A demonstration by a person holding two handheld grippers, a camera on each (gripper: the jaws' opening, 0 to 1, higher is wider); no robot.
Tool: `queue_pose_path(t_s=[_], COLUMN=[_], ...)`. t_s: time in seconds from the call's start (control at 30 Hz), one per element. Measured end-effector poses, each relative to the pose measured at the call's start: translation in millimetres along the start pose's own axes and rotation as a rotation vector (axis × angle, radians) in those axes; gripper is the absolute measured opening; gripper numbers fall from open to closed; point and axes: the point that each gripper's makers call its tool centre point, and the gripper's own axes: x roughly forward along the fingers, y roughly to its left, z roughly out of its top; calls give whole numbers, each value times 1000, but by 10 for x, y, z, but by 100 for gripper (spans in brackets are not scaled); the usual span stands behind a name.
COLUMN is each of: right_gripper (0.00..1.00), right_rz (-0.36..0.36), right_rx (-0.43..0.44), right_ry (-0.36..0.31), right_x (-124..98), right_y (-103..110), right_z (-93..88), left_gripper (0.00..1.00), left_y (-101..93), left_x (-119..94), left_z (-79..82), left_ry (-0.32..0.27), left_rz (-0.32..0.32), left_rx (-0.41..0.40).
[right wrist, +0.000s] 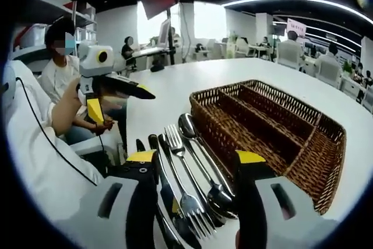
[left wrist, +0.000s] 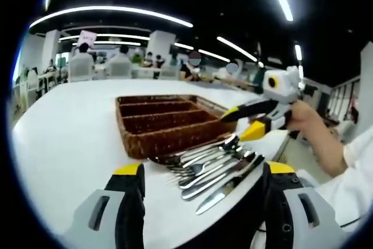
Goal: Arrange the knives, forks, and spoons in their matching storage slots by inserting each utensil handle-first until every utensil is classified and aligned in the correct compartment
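1. A big white table (left wrist: pixel 70 138) stands in a bright office room with long strip lights on a dark ceiling. People sit at desks far behind.
2. A brown woven basket (left wrist: pixel 163 122) with long slots sits on the table. Its slots look empty.
3. A pile of shiny cutlery (left wrist: pixel 215 170) lies just beside the basket, near the table edge. Spoons (right wrist: pixel 198 144), forks (right wrist: pixel 180 161) and knives (right wrist: pixel 160 167) lie side by side.
4. The left gripper (left wrist: pixel 201 176) is wide, holding nothing. The pile lies between its jaws, a little ahead.
5. The right gripper (right wrist: pixel 195 158) is wide too, low over the pile. I cannot tell if it touches anything.
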Motion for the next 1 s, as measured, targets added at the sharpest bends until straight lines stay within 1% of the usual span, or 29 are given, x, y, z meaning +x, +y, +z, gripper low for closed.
queue_pose_path(t_s=[0.13, 0.23, 0.37, 0.43, 0.73, 0.9, 1.0], right_gripper=[48, 45, 44, 41, 35, 34, 32], right_rz=[29, 54, 68, 74, 116, 132, 142], right_rx=[-18, -40, -37, -57, -84, -88, -104], right_ry=[19, 22, 37, 43, 84, 109, 124], right_x=[84, 142, 220, 255, 397, 473, 513], right_y=[28, 46, 24, 18, -4, -46, -36], right_z=[-12, -6, -26, -33, -102, -137, -156], left_gripper=[82, 81, 80, 79, 78, 78, 77], left_y=[-12, -15, -16, -23, -17, -4, 0], left_x=[3, 4, 12, 14, 22, 34, 42], left_z=[-14, -26, -47, -52, -64, -86, -103], left_ry=[1, 1, 4, 2, 1, 7, 14], left_rz=[0, 3, 7, 7, 13, 18, 15], left_rx=[-1, -5, -7, -8, -6, -13, -17])
